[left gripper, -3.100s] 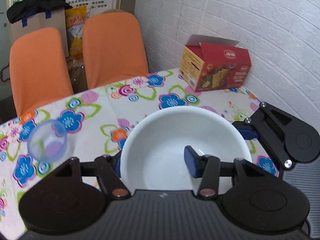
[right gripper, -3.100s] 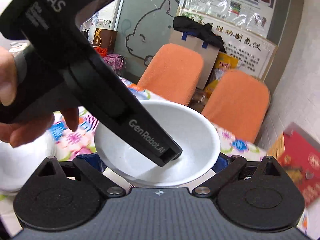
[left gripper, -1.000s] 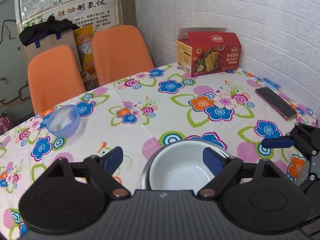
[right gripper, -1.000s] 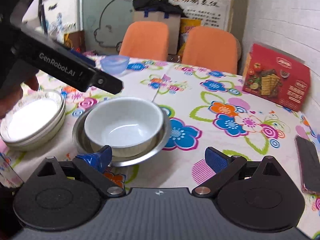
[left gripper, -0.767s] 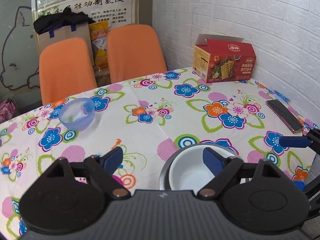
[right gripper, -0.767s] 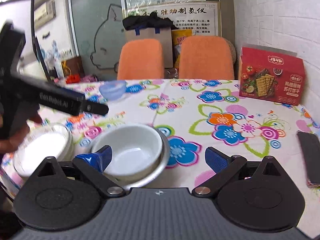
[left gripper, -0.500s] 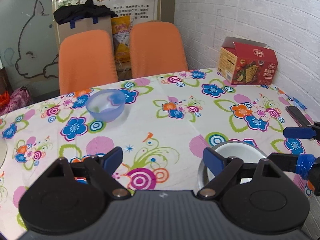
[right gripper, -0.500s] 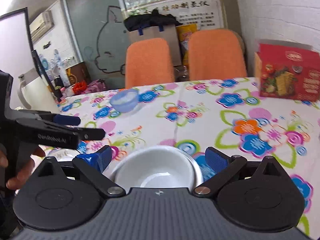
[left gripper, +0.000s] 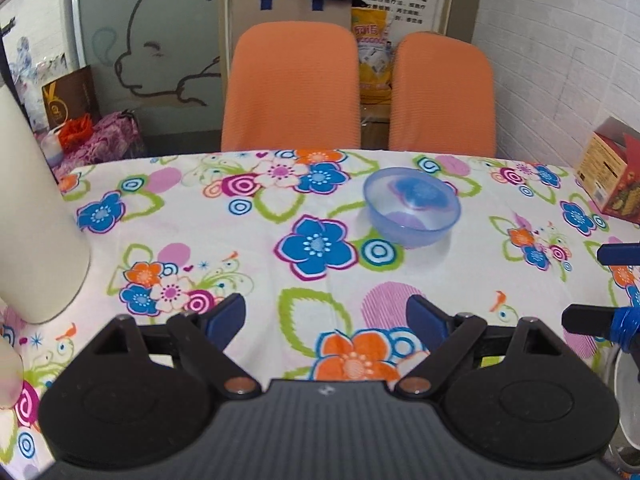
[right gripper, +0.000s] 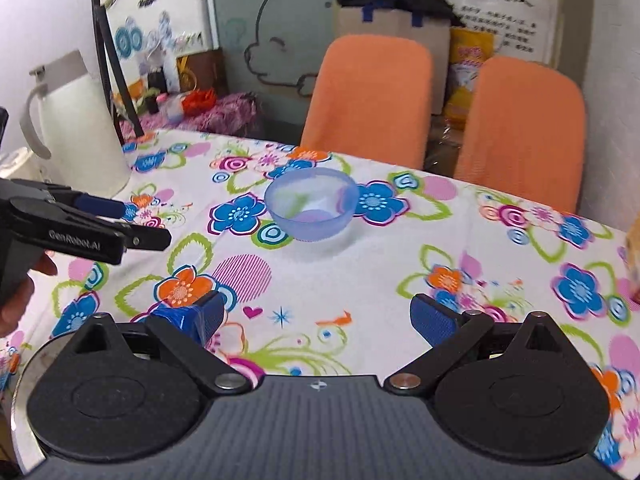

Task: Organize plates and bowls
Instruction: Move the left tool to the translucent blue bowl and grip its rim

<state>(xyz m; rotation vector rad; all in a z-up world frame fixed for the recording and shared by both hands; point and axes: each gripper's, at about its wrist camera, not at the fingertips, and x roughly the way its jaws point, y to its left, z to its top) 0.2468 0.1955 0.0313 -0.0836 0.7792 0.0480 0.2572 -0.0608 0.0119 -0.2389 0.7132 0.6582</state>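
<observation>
Small room w/ white brick wall on one side, frosted glass w/ a cartoon animal outline at the back, two orange chairs [left gripper: 292, 88] pushed up to the far edge of a table [left gripper: 256, 224] covered in a loud flower-print cloth. The blue bowl [left gripper: 412, 212], see-through plastic, sits upright on the cloth towards the far side, nothing in it that I can make out, well apart from both tools. Left gripper [left gripper: 325, 318] hovers over bare cloth nearer the person, jaws wide apart, holding nothing; the right wrist view shows it [right gripper: 124, 220] from the side w/ a hand [right gripper: 16, 300] on its handle. Right gripper [right gripper: 316, 318] likewise spread, empty, pointing roughly at the bowl. A metal rim [right gripper: 18, 392] peeks out under its left finger at the low left; can't tell what's inside it. White jug [right gripper: 76, 132] stands at the table's left end. Red carton [left gripper: 612, 176] by the brick wall, right end. Cardboard box [right gripper: 392, 28] w/ black cloth on top behind the chairs.
</observation>
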